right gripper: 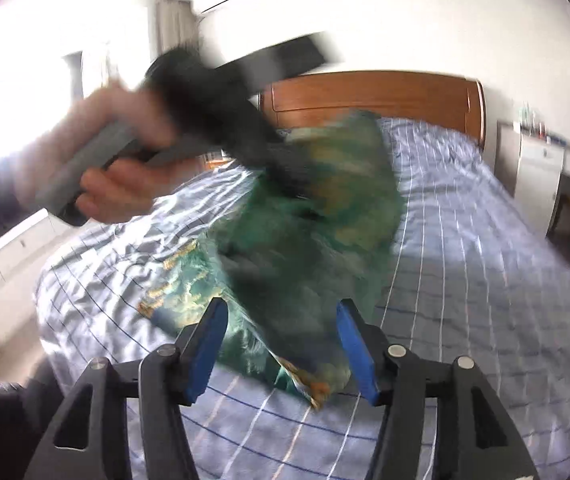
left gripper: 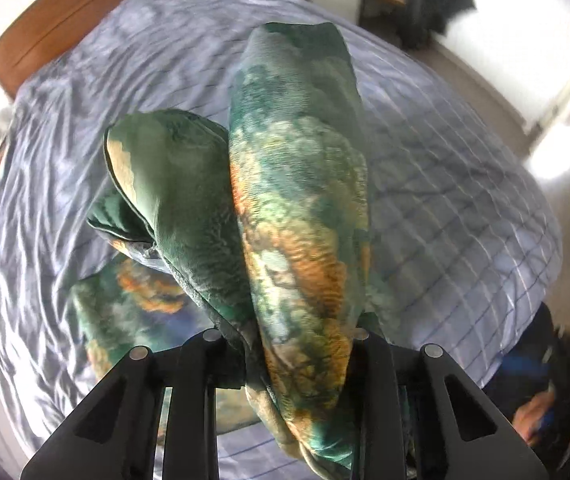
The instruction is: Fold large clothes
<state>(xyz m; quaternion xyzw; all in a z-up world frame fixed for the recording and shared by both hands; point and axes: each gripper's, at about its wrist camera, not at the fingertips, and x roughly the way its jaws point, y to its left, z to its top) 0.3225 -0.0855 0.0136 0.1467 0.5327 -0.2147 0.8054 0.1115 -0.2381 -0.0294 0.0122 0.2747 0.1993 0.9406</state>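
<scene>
Over the blue checked bedsheet (right gripper: 465, 240) the left gripper (left gripper: 285, 336) pinches the green printed garment (left gripper: 297, 184) bunched, long axis running away from it; the right gripper (right gripper: 281, 344) — jaws parted, empty — sits nearer its loose hem.

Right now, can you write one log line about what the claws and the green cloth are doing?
left claw: shut on green cloth, lifted | right claw: open, holding nothing | bed: cloth's lower end rests on it

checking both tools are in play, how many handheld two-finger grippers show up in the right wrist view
2: the right gripper with blue pads, jaws apart, at the bottom; the blurred left gripper, held by a hand upper left, buried in the green-and-orange patterned garment.
</scene>
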